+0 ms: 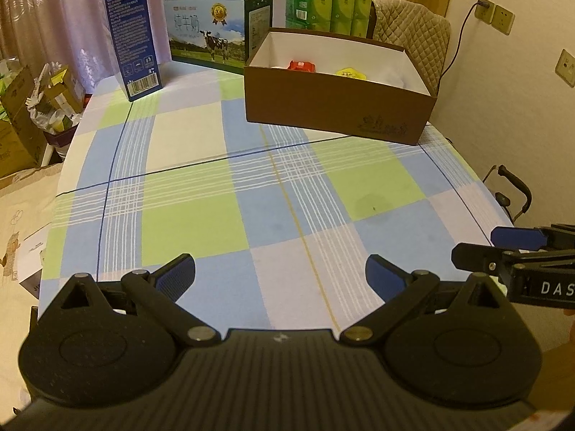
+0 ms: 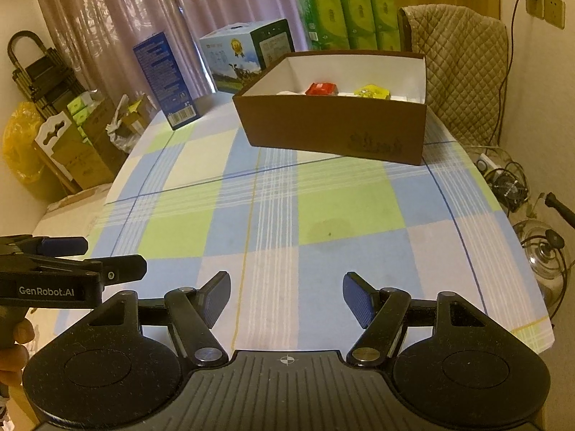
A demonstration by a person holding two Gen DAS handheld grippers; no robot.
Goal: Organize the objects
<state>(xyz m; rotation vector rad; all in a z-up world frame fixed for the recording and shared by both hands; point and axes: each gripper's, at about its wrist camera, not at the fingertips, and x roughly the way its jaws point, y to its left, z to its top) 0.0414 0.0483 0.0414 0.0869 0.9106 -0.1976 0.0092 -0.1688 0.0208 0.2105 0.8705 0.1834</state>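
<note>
A brown cardboard box point(image 1: 334, 107) point(image 2: 334, 129) with a white inside stands at the far side of the checked tablecloth. Inside it lie a red packet point(image 1: 301, 66) point(image 2: 321, 89), a yellow packet point(image 1: 349, 73) point(image 2: 372, 91) and some white items. My left gripper point(image 1: 280, 276) hangs open over the near part of the table with nothing between its fingers. My right gripper point(image 2: 285, 296) is open and holds nothing either, also near the front edge. Each gripper shows at the edge of the other's view: the right gripper point(image 1: 503, 248) and the left gripper point(image 2: 82, 262).
A tall blue carton point(image 1: 131, 39) point(image 2: 165, 80) and a milk carton case with a cow picture point(image 1: 217, 30) point(image 2: 248, 54) stand at the back left. Green tissue packs point(image 1: 329, 1) point(image 2: 348, 16) and a quilted chair back point(image 1: 413, 36) point(image 2: 460, 72) are behind the box. Cardboard boxes point(image 1: 21, 115) and cables point(image 2: 510, 186) sit on the floor.
</note>
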